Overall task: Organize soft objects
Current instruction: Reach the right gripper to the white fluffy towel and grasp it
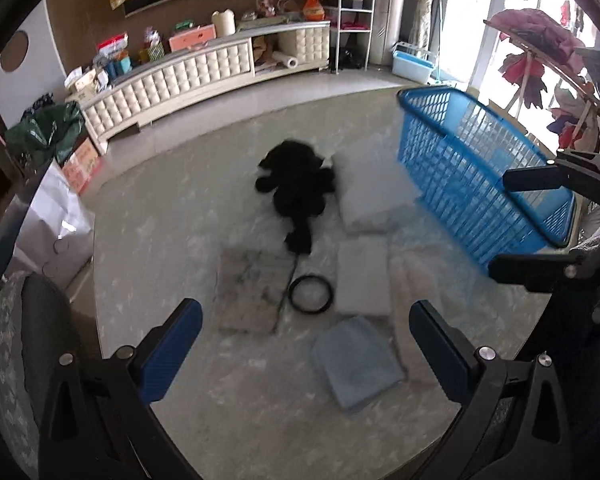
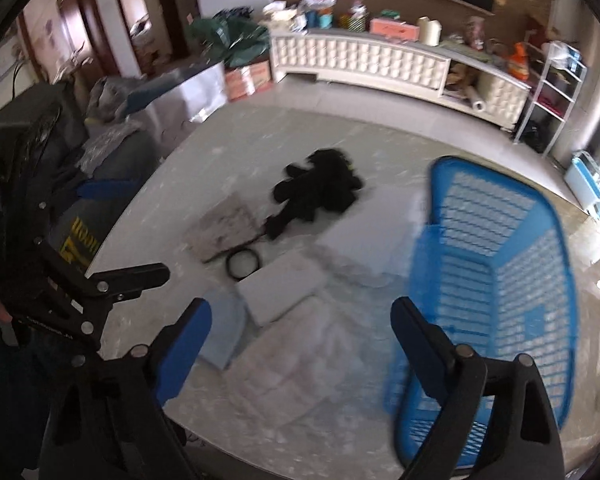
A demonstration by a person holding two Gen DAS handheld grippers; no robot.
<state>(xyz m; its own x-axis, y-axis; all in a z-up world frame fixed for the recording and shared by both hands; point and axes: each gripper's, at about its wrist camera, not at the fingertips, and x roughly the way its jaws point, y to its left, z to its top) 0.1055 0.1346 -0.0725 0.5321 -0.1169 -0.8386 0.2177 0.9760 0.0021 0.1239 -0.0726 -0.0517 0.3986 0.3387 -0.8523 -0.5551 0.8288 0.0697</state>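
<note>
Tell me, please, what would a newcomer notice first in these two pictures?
The bright blue plastic basket stands out first, at the right side of the pale round table. Next comes the black plush toy lying near the table's middle, with folded pale cloths and a black ring in front of it.

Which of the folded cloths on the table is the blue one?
The blue cloth is the folded one at the near end of the row, closest to the left tool. The white cloth beyond it and the grey patterned cloth are paler.
</note>
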